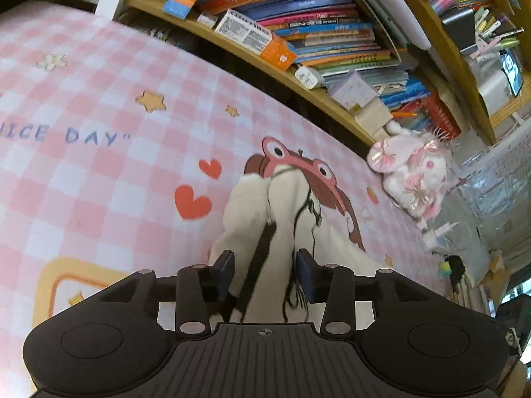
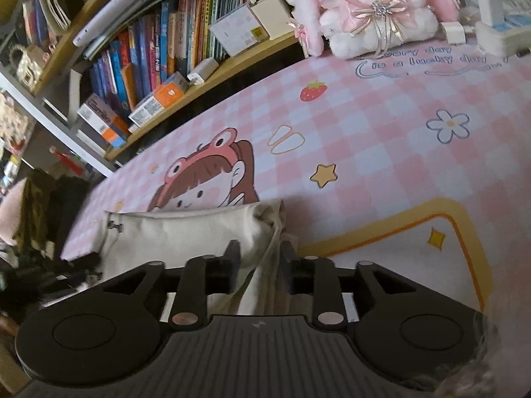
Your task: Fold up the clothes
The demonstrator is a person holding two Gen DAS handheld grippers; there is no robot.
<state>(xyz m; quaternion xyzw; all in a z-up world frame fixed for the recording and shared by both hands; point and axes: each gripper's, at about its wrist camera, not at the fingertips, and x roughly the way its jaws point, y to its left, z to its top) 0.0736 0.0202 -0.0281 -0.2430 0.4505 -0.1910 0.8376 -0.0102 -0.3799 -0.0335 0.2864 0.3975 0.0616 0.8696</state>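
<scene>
You get even, soft indoor light on the pink checked mat (image 1: 99,182), with no hard shadows. Both fisheye views bend the bookshelf (image 2: 139,66) strongly at the edges. The cream garment (image 1: 262,219) looks motion-blurred, and corners fall dim, perhaps from vignetting.

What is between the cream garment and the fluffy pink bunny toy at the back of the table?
Only bare pink checked table mat with printed drawings. Right wrist view: nothing stands between the cream garment and the plush bunny.
</scene>
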